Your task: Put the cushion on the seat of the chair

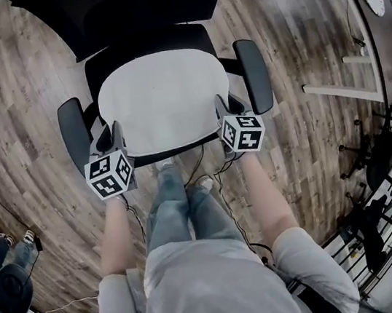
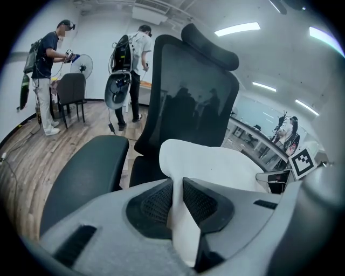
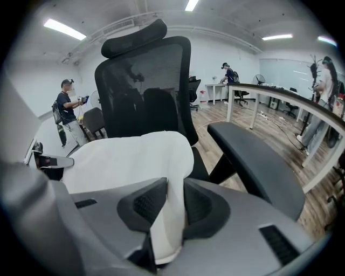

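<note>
A white cushion (image 1: 163, 100) is stretched flat over the seat of a black office chair (image 1: 142, 50), between its two armrests. My left gripper (image 1: 114, 140) is shut on the cushion's near left corner, and the white fabric (image 2: 180, 207) is pinched between its dark pads. My right gripper (image 1: 223, 111) is shut on the near right corner, with the cushion's edge (image 3: 170, 210) squeezed between its pads. In both gripper views the cushion (image 2: 210, 161) (image 3: 129, 156) spreads away toward the mesh backrest (image 3: 145, 86). Whether it rests on the seat or hangs just above it I cannot tell.
Left armrest (image 1: 74, 131) and right armrest (image 1: 254, 73) flank the cushion. The person's legs (image 1: 182, 206) stand right before the seat on a wooden floor. Other people (image 2: 46, 70) and a second chair (image 2: 71, 91) are farther off; a desk rail (image 3: 280, 97) runs at the right.
</note>
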Tool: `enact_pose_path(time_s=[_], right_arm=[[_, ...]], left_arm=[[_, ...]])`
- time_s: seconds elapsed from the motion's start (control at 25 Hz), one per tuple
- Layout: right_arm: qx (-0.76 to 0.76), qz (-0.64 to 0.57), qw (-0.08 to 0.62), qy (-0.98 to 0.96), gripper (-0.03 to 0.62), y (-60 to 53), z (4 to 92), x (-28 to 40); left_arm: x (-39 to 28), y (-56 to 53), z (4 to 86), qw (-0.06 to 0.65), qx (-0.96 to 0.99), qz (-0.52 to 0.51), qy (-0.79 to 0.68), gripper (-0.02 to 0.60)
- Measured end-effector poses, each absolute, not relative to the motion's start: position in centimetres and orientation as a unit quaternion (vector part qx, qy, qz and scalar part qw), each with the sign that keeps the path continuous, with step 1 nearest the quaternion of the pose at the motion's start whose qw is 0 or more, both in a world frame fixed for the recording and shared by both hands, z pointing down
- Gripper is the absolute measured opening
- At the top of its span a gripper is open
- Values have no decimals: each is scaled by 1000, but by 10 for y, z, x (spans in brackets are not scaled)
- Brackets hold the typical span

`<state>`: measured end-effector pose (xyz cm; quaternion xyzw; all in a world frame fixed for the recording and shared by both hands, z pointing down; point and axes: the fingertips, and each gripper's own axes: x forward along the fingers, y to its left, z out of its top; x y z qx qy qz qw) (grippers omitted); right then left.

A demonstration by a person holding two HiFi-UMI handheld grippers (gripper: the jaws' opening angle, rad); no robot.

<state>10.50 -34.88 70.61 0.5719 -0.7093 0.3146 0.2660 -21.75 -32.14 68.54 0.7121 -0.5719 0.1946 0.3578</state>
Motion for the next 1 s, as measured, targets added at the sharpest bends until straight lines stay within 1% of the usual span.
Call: enact_pose_path(time_s=[0.48, 1.0], right_arm=[[558, 318, 302, -704, 83, -359, 771, 109], [533, 327, 337, -703, 84, -368, 820, 99]], left_arm=[[-214, -330, 754, 395, 690, 208, -570, 61], [-223, -331, 809, 414, 668, 243, -569, 63]])
